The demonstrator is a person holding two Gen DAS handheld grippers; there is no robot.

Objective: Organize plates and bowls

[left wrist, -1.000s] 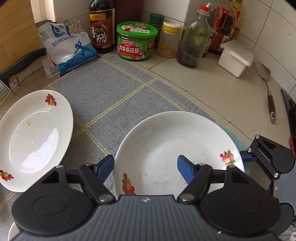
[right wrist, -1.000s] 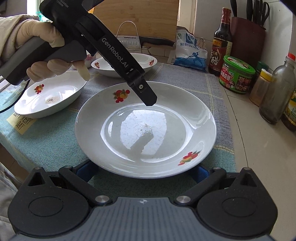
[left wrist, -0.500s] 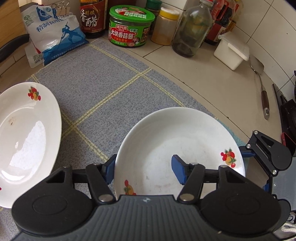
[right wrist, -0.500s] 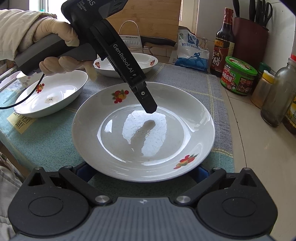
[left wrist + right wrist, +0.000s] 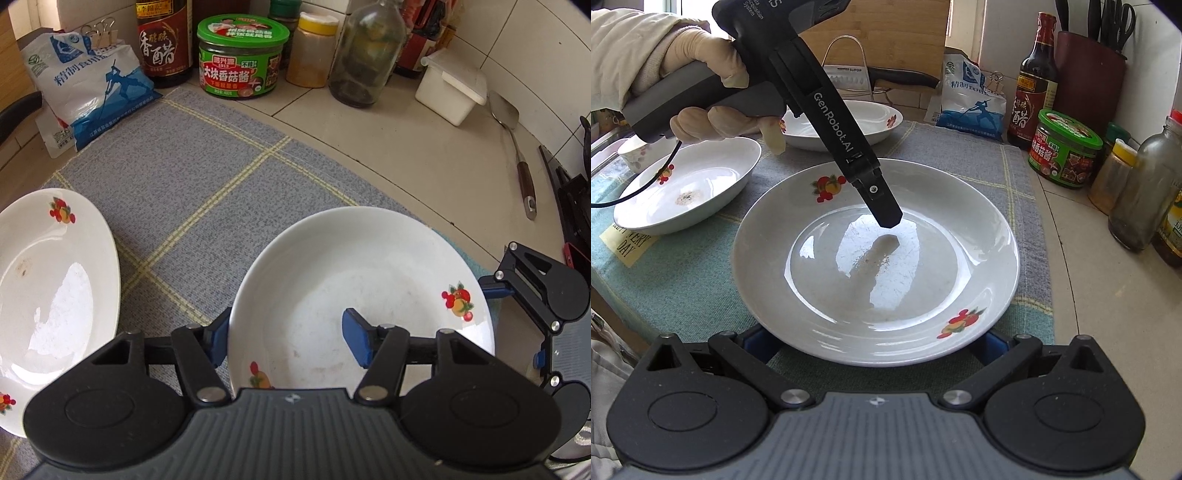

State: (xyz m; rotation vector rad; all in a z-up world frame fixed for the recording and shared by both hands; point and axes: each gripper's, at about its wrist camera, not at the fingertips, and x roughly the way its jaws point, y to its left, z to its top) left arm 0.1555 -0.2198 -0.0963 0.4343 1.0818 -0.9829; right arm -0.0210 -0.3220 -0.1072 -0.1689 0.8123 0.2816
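Left wrist view, far left: a second plate (image 5: 55,280) lies on the grey cloth (image 5: 207,173), apart from the work. It sits a little further into view than a moment ago, so the camera has shifted, not the plate.

Next comes the left gripper (image 5: 286,340), astride the near rim of the main plate (image 5: 369,273). One blue pad (image 5: 218,338) is against the outside of the rim and the other is over the well. The gap between the pads has narrowed a little over the last second, but the jaws are not yet closed on the rim. The plate rests flat on the cloth.

Right wrist view: the inner finger (image 5: 882,206) of the left gripper has come lower, and its tip now hangs just above its own reflection in the plate.

Further right, at the plate's opposite edge, the right gripper (image 5: 875,343) has its jaws spread wide. A blue pad shows on either side below the rim, and neither grips anything.

Beyond, on the bench (image 5: 406,147), the jars and bottles are untouched.

I judge that the left-hand pinch is almost made. The plate looks smooth and glossy, so the rim should sit deep between the pads before any lift toward the other dishes.
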